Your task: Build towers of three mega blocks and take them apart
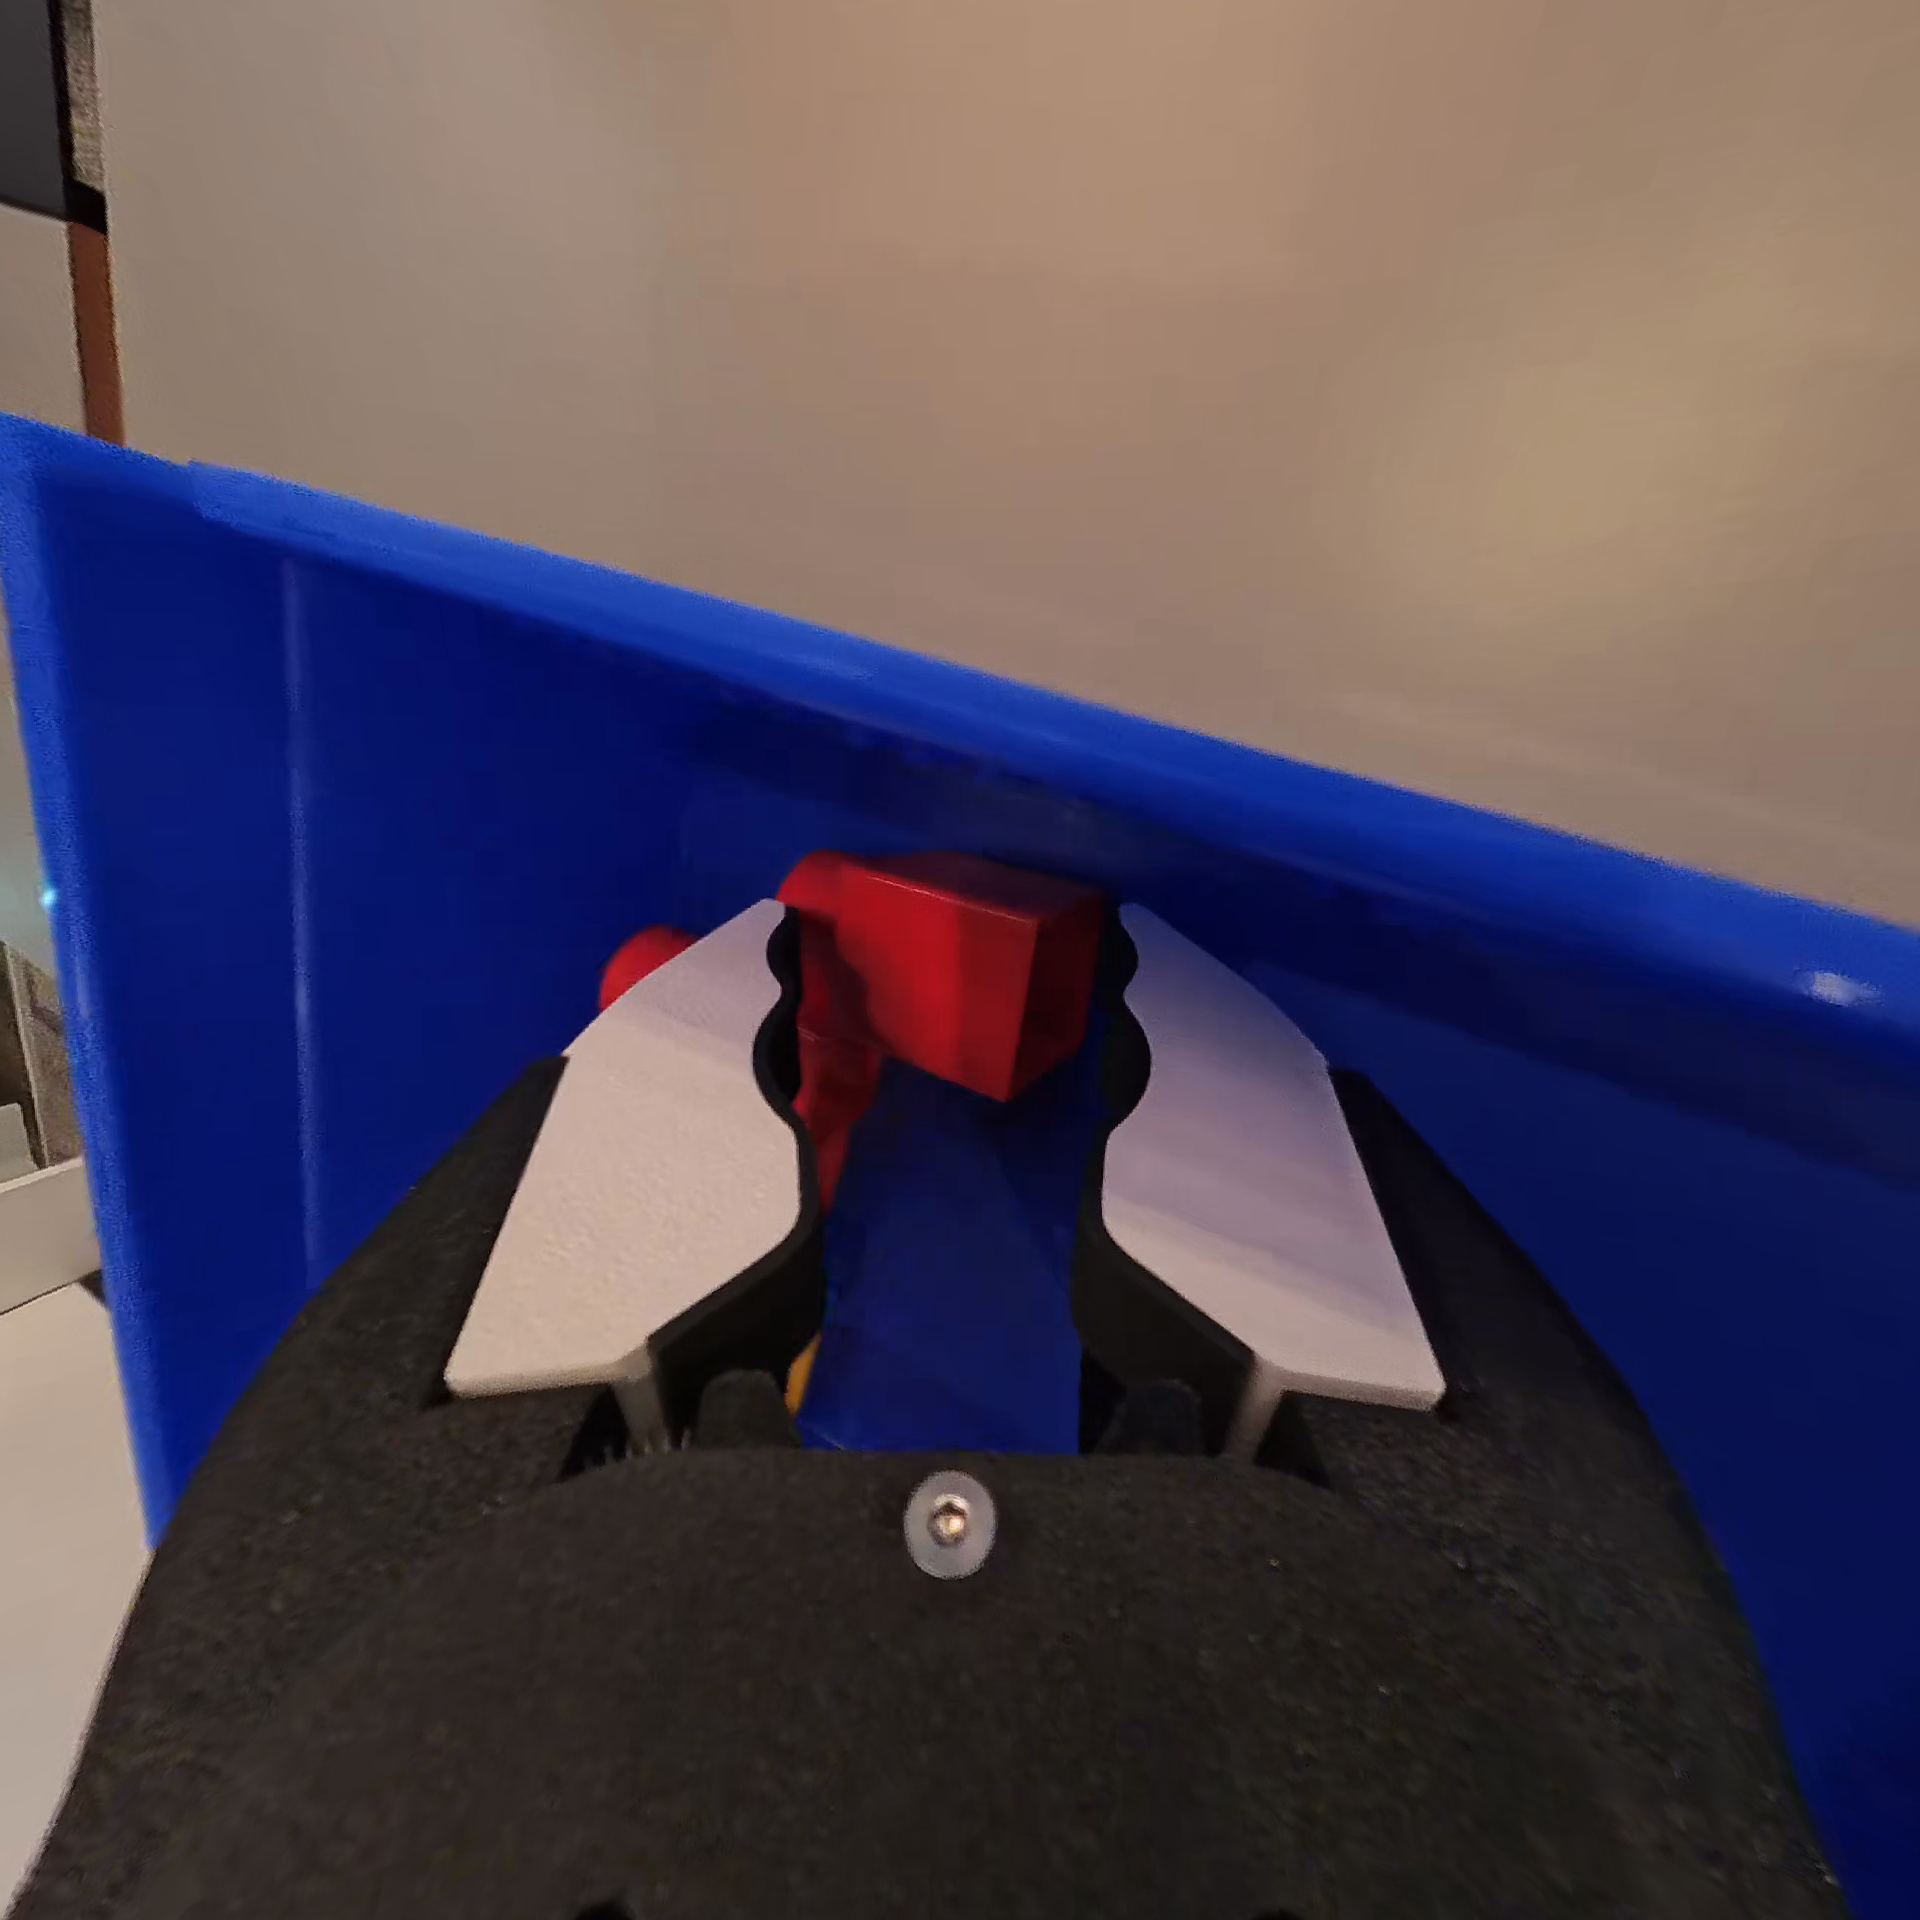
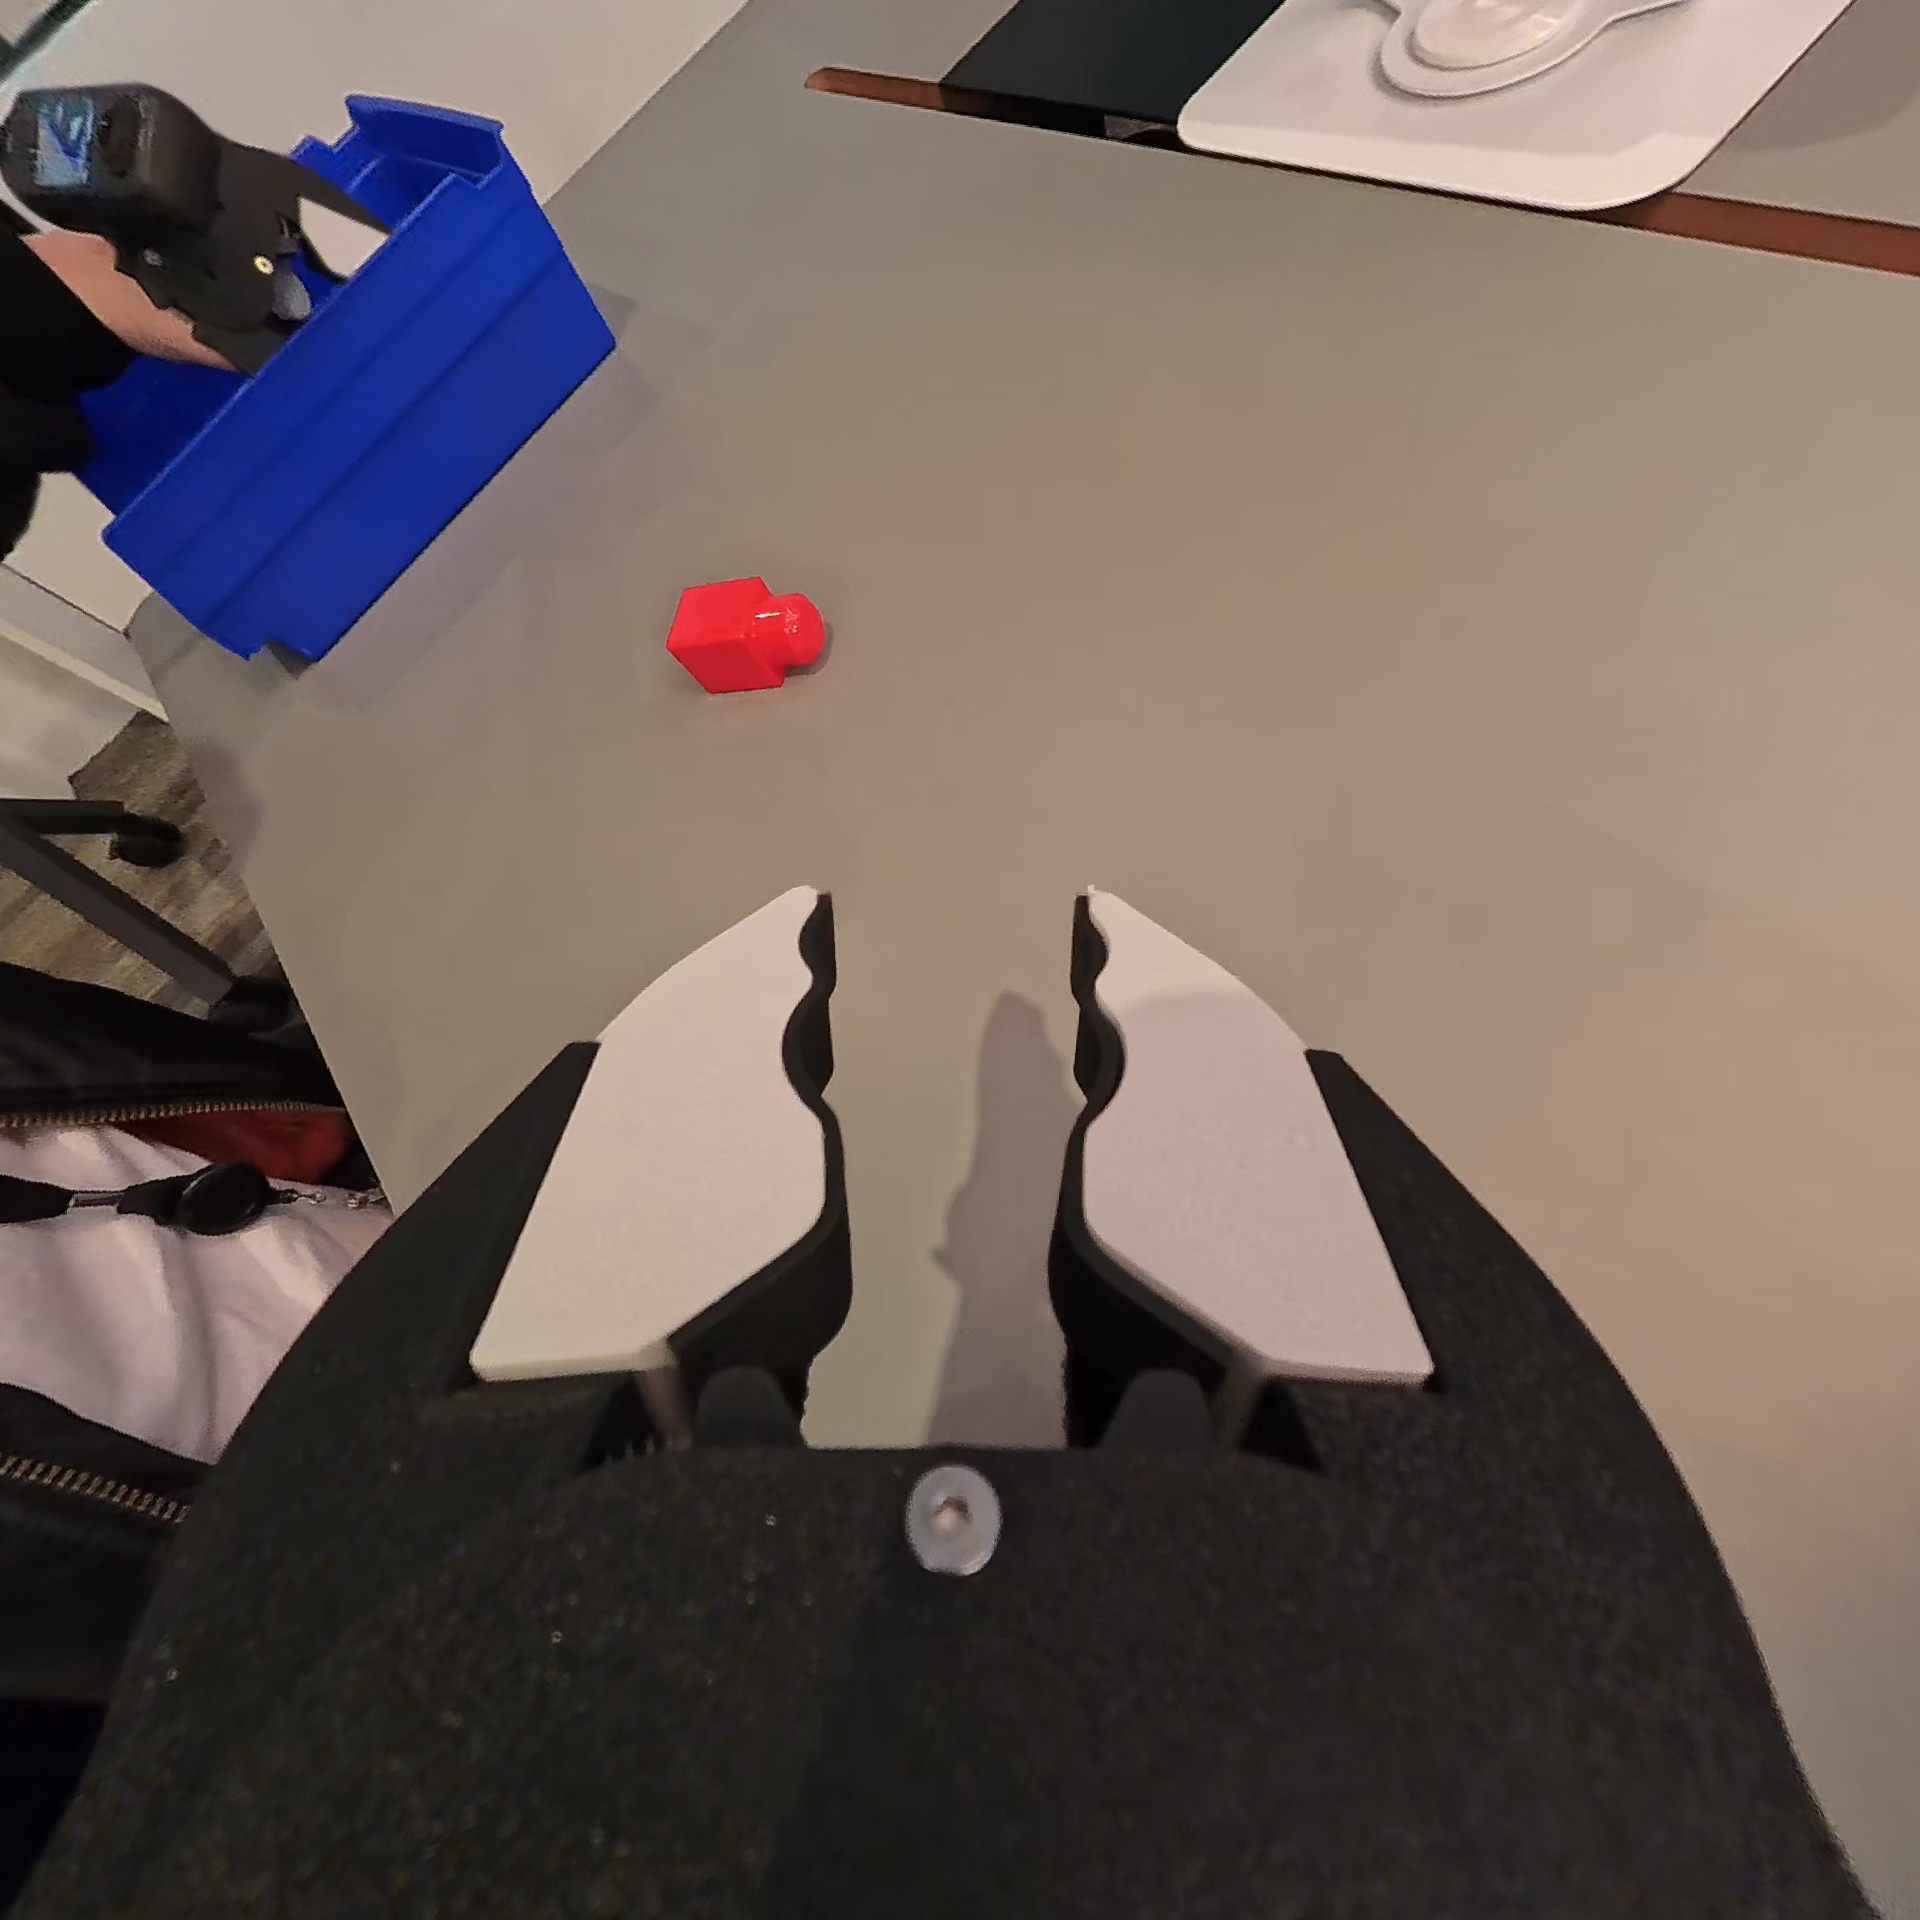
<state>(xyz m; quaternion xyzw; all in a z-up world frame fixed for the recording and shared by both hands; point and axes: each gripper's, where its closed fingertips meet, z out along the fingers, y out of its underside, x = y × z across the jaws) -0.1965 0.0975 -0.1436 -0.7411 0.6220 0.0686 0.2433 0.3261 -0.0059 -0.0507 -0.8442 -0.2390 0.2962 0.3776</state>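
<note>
So far no tower stands: my left tool pinches a red block inside the blue bin, my right tool hovers spread and empty over the table, and one red block on the table lies on its side.

My left tool had a black, grainy-textured body, broad and rounded, with one silver screw in a clear washer at its centre. Its two fingers were flat pale-grey plates backed by black pads with wavy inner edges. My right tool looked the same, screw and all. Seen from the right wrist, the left tool's rear carried a small screen, and I wore a black sleeve.
</note>
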